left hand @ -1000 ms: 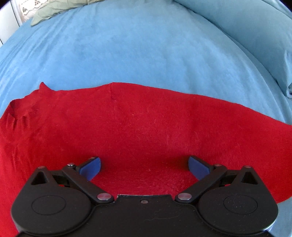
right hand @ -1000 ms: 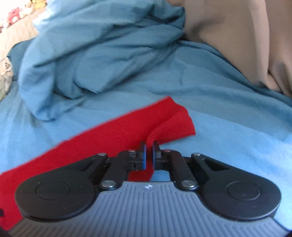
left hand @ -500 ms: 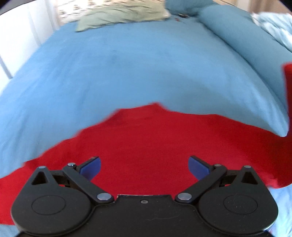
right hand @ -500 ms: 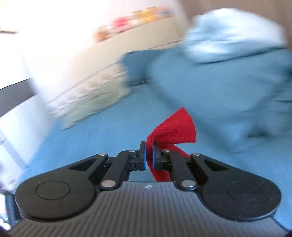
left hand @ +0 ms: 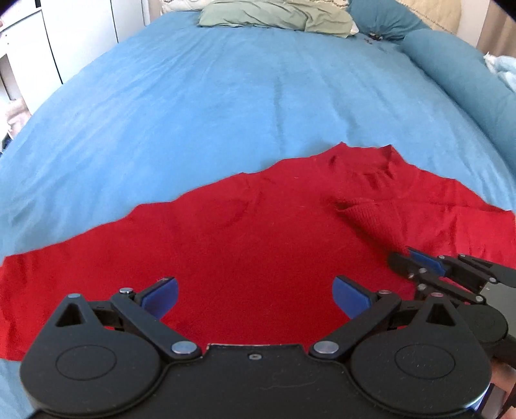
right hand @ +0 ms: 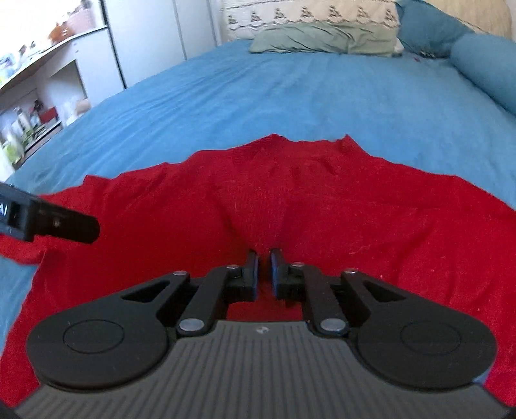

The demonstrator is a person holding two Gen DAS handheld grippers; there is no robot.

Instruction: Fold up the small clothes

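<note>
Left gripper (left hand: 254, 295) nearest the lens in the left wrist view, blue pads wide apart, nothing between them, hovering over the red garment (left hand: 258, 245). Right gripper (right hand: 263, 272) in its own view: jaws have just been opening, now a narrow gap with the pads not pressing; red fabric shows through the gap, and a raised ridge of knit sleeve (right hand: 258, 209) runs away from the tips. Whether the tips touch the cloth, cannot tell.

In the left view the right gripper sits at the lower right edge, pointing in toward the ribbed sleeve fold. In the right view the left gripper's black body pokes in from the left edge over the garment.

Red garment lies spread wide across the near part of the bed (left hand: 225, 96), mostly flat, some wrinkles near its far edge, where two small peaks stick up. One sleeve is folded inward over the body on the right side.

Beyond it, bare blue bedsheet with light creases. Far end: a green pillow (left hand: 277, 16), a patterned cream pillow (right hand: 309, 16) behind it, and a blue bolster (left hand: 458, 64) along the right side. White cupboards (right hand: 142, 38) and cluttered shelves (right hand: 29, 112) to the left of the bed.
</note>
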